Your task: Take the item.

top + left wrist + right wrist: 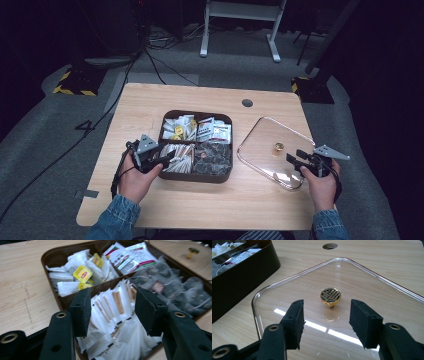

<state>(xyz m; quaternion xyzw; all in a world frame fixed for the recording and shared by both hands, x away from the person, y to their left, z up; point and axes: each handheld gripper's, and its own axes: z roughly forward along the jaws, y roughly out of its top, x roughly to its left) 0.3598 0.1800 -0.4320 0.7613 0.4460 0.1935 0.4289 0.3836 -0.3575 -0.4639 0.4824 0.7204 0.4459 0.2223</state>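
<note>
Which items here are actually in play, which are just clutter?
In play:
- compartment box, open
- clear lid lying beside it, gold knob up
- white sachets ahead of the left gripper
- right gripper, open, facing the knob

Lying about:
- cables on floor
- white stand legs
- table's grommet hole

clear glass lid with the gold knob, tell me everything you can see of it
The clear glass lid is a rounded square pane with a thin polished rim and a small gold knob with a patterned top at its centre. It lies flat on the light wooden table, right of the dark brown compartment tray. The right gripper hovers open before the knob.
</note>
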